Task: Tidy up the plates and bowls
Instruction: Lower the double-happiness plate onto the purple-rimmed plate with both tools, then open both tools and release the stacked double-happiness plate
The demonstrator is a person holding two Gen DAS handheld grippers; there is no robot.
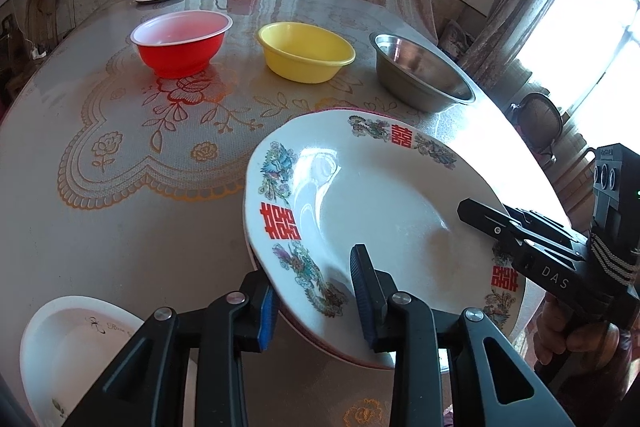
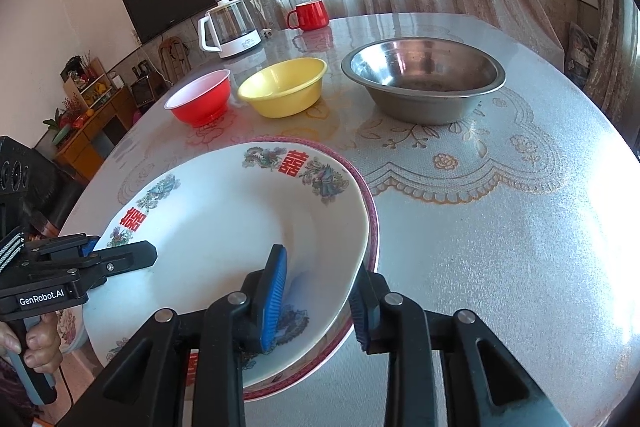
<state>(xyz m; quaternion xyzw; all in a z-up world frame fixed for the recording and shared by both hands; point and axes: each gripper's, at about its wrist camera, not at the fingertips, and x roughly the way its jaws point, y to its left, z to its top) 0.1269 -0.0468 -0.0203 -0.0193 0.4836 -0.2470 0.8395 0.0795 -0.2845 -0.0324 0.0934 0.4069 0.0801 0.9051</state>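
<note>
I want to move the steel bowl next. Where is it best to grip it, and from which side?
Probably grip the steel bowl by its flared rim, on the near edge facing the grippers, one finger inside and one outside. It stands upright and open, its sloped wall is wide and smooth, and the yellow bowl crowds its left side.

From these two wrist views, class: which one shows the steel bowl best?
The right wrist view: the steel bowl shows whole, rim and inside. The left wrist view catches it at an angle, smaller, near the glare.

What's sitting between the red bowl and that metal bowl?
The yellow bowl sits between the red bowl and the metal bowl, touching neither. Both wrist views show it.
</note>
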